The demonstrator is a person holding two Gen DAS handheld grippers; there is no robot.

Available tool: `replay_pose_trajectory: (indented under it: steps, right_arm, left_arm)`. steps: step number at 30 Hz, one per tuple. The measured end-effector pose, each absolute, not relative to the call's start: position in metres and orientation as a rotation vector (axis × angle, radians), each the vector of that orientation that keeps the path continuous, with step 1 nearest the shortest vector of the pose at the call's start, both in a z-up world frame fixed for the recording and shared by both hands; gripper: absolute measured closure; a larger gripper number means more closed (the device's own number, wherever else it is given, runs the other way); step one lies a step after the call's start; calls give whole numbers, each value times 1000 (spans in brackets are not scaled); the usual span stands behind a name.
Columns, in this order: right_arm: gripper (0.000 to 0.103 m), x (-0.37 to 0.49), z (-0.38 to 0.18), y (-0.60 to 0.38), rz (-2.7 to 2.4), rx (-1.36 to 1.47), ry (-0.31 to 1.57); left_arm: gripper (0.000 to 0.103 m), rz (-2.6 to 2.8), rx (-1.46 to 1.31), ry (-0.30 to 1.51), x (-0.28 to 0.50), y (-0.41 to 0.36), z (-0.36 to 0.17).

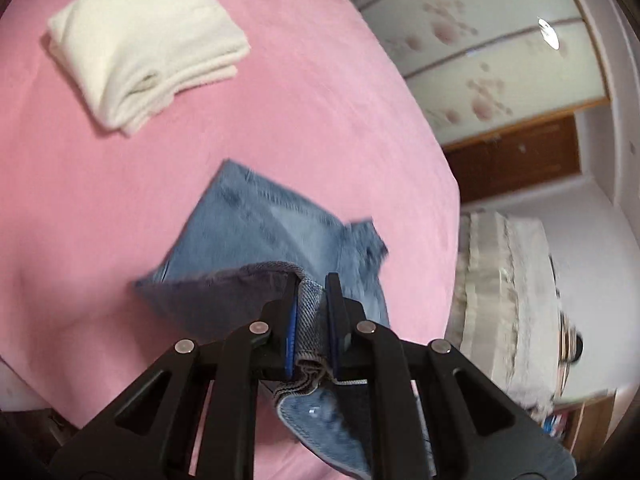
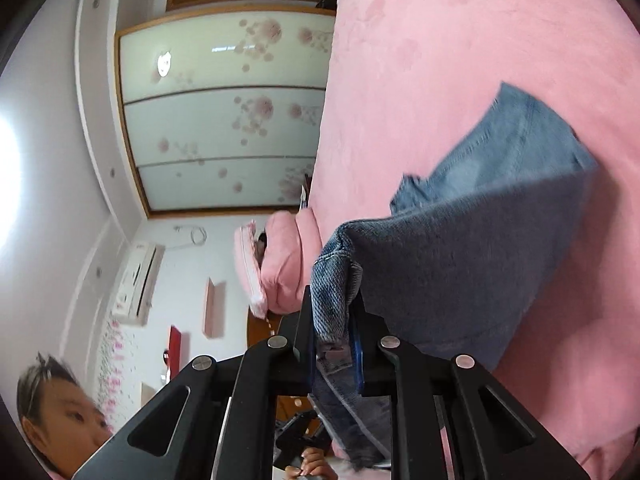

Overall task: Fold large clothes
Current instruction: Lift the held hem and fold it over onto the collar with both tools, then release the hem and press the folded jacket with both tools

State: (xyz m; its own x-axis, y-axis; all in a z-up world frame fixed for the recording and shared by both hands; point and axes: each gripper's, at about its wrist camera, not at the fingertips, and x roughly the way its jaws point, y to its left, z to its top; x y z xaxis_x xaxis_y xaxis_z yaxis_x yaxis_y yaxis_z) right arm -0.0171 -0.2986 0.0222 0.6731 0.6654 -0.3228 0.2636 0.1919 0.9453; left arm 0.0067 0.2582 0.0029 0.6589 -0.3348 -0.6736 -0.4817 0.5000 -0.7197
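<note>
Denim jeans (image 1: 256, 232), faded blue, hang over the pink plush bed (image 1: 320, 112), each hand-held gripper, left (image 1: 311, 312) and right (image 2: 334, 320), pinching a thick seamed edge; folded cream towel (image 1: 144, 44) lies well apart.

Left wrist camera sits just behind its own black two-finger left gripper (image 1: 311, 304), looking steeply down onto the pink plush bed cover (image 1: 320, 92), horizon tilted, with the folded cream-white towel (image 1: 148, 44) far up-left. Right wrist camera rides behind the black right gripper (image 2: 334, 322), rolled nearly sideways and aimed flatter. Both views share the faded blue denim jeans (image 1: 272, 220) (image 2: 520, 148) close in front, the pink cover and the frosted floral-print sliding wardrobe doors (image 1: 472, 52) (image 2: 224, 116).
</note>
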Motion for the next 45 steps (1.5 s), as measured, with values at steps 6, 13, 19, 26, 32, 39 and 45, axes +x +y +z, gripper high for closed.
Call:
replay_pose_trajectory:
  steps: [6,13,19,26,32,39,45]
  right_arm:
    - [90,65,-32,-328,229,1520,847]
    - [90,133,-130,-340,38,1548,924]
    - [88,176,-181,-321,-143,1469,1006]
    - [53,214,-139,-298,-259,1133,986]
    - [52,232,-68,-243,-94,852,993]
    - [89,182,-60,-123,227,606,1198]
    - [92,120,-99,-45,289,286,1305]
  left_arm:
    - [94,205,-1072,922,105,265,-30]
    - [94,305,-924,1035,205,236,-106]
    - [93,385,-885,1134,237,229,-153]
    - [44,347,-693,1130,250,217,-130]
    - [33,197,-494,1085,231,167,-91]
    - [42,-84,-233,1184,180,74,-103]
    - [73,-47,-20,1334,146,69,-164]
